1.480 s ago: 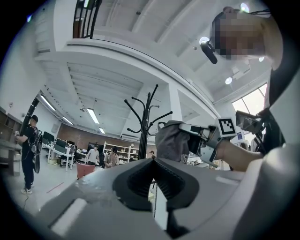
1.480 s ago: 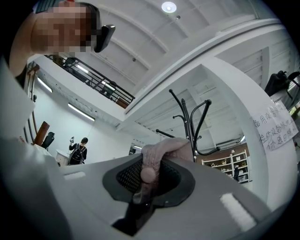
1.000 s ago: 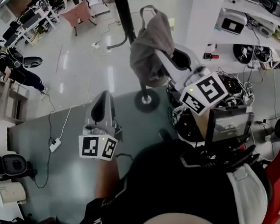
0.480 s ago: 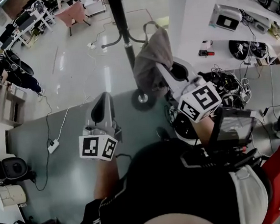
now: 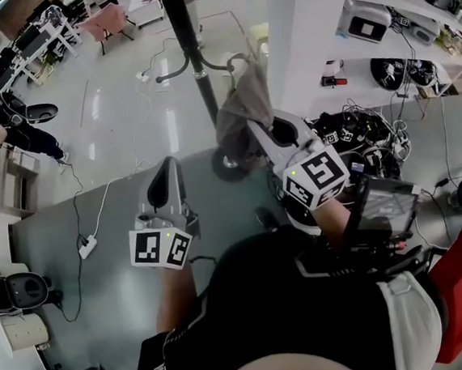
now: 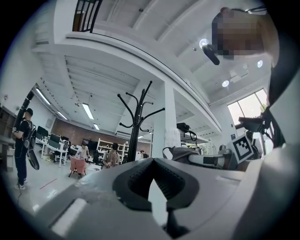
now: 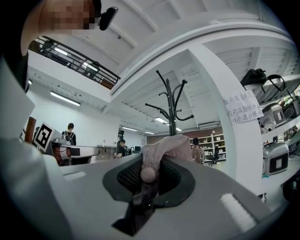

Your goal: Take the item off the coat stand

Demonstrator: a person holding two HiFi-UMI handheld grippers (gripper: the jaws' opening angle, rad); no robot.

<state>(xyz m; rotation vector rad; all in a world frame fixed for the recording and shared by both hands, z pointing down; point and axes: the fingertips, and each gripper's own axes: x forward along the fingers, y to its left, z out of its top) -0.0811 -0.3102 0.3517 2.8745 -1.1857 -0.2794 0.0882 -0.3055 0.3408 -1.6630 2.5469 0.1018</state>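
A grey-brown cap hangs free of the black coat stand, just to the right of its pole. My right gripper is shut on the cap's lower edge. In the right gripper view the fabric bunches between the pads, with the stand behind it. My left gripper is held lower and to the left, shut with nothing in it. Its view shows the closed tips, the stand ahead and the cap at the right.
A white pillar rises right of the stand. Benches with equipment and tangled cables fill the right side. A person stands far left, a pink chair at the back, and a power strip lies on the floor.
My right gripper has come down with the cap, which now hangs lower beside the stand's pole. The left gripper has stayed where it was.
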